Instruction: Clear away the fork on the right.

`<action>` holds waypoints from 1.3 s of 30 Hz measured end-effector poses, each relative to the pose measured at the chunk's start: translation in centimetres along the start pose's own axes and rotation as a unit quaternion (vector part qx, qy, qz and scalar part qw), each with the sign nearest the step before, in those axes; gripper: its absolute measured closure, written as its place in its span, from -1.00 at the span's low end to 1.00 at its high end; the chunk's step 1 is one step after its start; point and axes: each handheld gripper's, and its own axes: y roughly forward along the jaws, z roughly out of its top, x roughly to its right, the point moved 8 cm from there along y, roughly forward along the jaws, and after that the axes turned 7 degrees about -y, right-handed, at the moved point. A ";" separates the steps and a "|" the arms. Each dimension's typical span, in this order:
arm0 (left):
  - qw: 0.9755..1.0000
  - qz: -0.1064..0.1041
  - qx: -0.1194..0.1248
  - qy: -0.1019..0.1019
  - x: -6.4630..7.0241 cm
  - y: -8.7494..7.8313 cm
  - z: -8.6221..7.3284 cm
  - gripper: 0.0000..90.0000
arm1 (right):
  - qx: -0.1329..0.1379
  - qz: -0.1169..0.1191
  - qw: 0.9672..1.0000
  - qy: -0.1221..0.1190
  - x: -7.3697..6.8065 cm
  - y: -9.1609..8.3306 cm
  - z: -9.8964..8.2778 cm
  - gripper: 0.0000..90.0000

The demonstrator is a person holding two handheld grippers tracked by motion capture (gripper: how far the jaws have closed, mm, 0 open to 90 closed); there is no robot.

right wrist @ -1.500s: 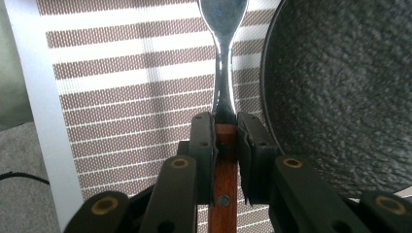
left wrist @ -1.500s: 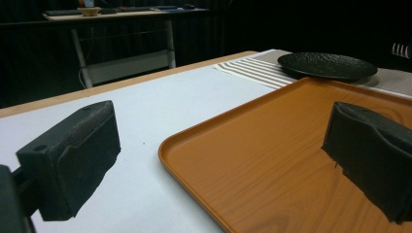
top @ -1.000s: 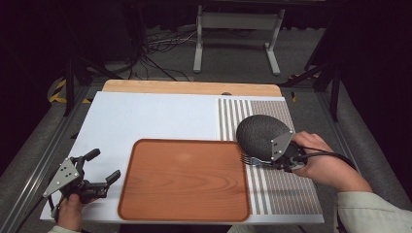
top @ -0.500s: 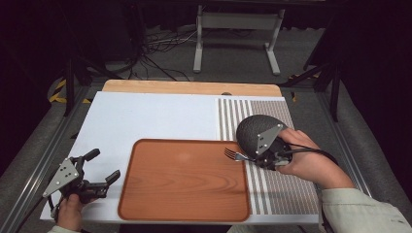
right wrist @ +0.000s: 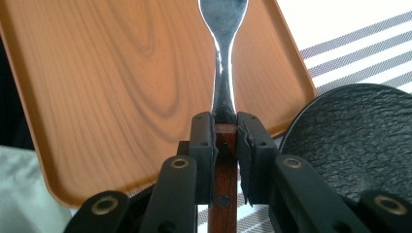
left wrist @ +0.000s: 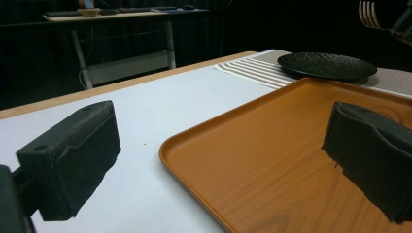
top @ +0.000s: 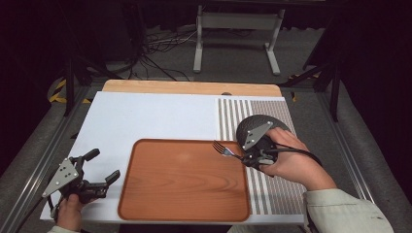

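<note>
plate right of tray, on mat

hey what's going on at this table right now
A person is working with a handheld gripper in each hand. The right gripper is shut on a fork by its wooden handle, holding the tines out over the right edge of the wooden tray. A black plate sits on the striped placemat just beside that hand. The left gripper hangs open and holds nothing near the tray's left side, over the white table surface.
</note>
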 end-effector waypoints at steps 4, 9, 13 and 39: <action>1.000 -0.001 0.000 0.001 0.0 0.0 0.0 -0.98 | 0.008 -0.002 1.000 0.030 -0.1 0.4 0.4 0.74; 1.000 0.000 0.000 0.000 0.0 0.0 0.0 -0.98 | 0.012 0.001 0.997 0.076 -0.7 1.2 0.9 0.74; 1.000 0.000 0.000 -0.001 0.0 0.0 0.0 -0.98 | 0.015 0.003 0.995 0.102 -1.0 1.7 1.2 0.74; 1.000 0.001 0.001 -0.002 -0.1 -0.1 0.0 -0.98 | -0.007 0.037 0.963 0.268 -2.5 5.8 2.3 0.74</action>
